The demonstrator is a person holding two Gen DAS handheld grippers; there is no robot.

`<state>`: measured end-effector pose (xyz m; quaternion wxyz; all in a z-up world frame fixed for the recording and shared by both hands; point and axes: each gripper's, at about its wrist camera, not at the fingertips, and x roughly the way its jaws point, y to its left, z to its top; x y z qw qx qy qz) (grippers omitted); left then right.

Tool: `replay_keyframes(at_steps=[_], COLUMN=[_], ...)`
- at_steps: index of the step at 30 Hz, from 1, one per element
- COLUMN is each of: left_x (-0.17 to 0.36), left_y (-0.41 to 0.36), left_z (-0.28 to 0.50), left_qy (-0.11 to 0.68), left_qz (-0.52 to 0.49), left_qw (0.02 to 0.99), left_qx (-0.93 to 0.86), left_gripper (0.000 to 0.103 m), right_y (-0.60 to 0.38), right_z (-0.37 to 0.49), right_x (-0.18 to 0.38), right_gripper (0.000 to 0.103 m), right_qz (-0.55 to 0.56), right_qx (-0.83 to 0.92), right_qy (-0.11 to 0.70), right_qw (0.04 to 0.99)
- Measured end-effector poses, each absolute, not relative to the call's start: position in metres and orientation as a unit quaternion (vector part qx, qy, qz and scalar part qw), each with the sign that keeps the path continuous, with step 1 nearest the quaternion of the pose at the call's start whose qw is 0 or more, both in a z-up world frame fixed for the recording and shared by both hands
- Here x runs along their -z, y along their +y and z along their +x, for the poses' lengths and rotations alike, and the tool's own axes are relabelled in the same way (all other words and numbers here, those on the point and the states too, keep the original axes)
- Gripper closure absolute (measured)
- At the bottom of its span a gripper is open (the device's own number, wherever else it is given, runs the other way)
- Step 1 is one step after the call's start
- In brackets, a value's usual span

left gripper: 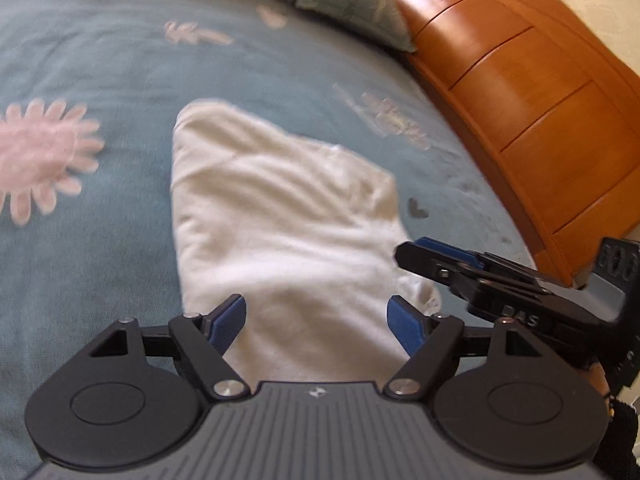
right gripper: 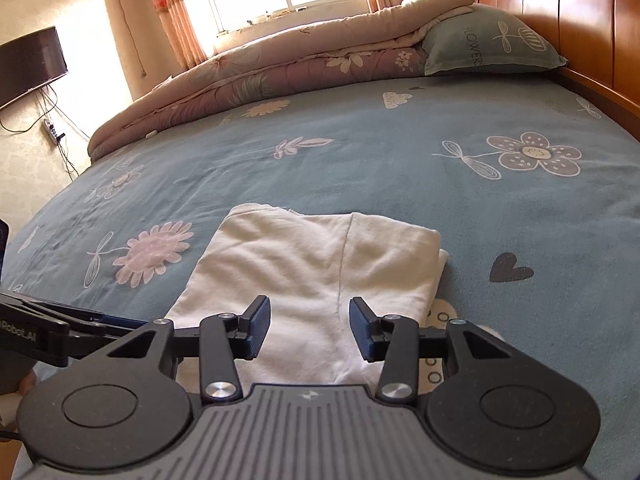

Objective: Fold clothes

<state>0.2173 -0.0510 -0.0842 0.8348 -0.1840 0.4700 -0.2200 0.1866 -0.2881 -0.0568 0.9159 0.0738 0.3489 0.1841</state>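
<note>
Broadly, a blue flowered bedsheet (right gripper: 400,168) carries a folded white garment (right gripper: 312,264) lying flat just ahead of both tools. Left gripper (left gripper: 316,326) hovers with jaws spread wide, empty; right gripper (right gripper: 310,328) likewise gapes over the cloth's near edge, grasping nothing.

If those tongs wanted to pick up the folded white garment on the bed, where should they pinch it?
Probably the near edge of the white garment, coming in low from the near side. It lies flat on the blue bedsheet with layered edges, and both open tongs, left and right, already straddle that end, so a layer can slip between their fingers.
</note>
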Motion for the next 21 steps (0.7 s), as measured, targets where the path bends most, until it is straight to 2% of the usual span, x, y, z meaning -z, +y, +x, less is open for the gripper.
replay_keyframes(at_steps=[6,11,14,21], left_x=[0.08,0.069,0.062,0.047], left_y=[-0.053,-0.049,-0.047,-0.039], left_z=[0.209,0.199,0.193,0.176], left_qy=[0.472,0.463,0.458,0.445], left_qz=[-0.161,-0.159,-0.152,-0.127], left_qw=[0.841,0.848,0.854,0.869], left_qx=[0.21,0.203,0.195,0.176], left_gripper=[0.025,0.025,0.025,0.021], right_y=[-0.292,-0.287,-0.283,-0.266], right_z=[0.184,0.168,0.16,0.15], right_x=[0.074,0.057,0.049,0.062], right_gripper=[0.053,0.051,0.045,0.044], right_qz=[0.064,0.059,0.06,0.046], right_qx=[-0.153,-0.164,-0.179,-0.194], right_qy=[0.379,0.359,0.35,0.371], right_qw=[0.91,0.917,0.918,0.907])
